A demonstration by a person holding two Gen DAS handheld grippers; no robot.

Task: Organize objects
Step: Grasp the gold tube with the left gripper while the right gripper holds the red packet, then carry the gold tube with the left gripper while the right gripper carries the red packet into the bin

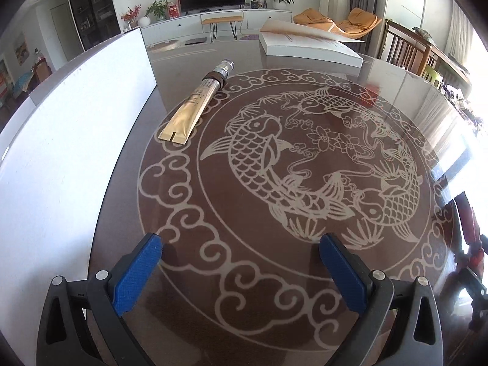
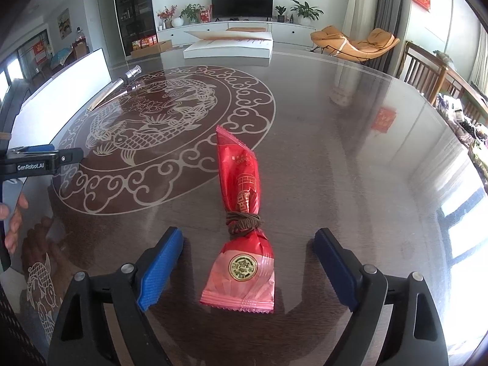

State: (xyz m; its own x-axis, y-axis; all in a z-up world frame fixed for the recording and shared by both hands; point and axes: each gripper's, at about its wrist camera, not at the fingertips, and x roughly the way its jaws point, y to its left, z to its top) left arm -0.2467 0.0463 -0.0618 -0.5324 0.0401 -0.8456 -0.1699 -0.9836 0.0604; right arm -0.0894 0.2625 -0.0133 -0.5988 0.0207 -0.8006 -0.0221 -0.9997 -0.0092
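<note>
A red snack packet tied round its middle with brown cord lies on the glass table, pointing away from me. My right gripper is open, its blue pads either side of the packet's near end, not touching it. A gold tube with a clear cap lies at the table's far left, next to a white board; it also shows in the right wrist view. My left gripper is open and empty, low over the fish pattern, well short of the tube. The left gripper also shows from the side in the right wrist view.
A white board runs along the table's left edge. A flat white box with a raised lid sits at the far side. The table carries a carp pattern. Wooden chairs stand at the right.
</note>
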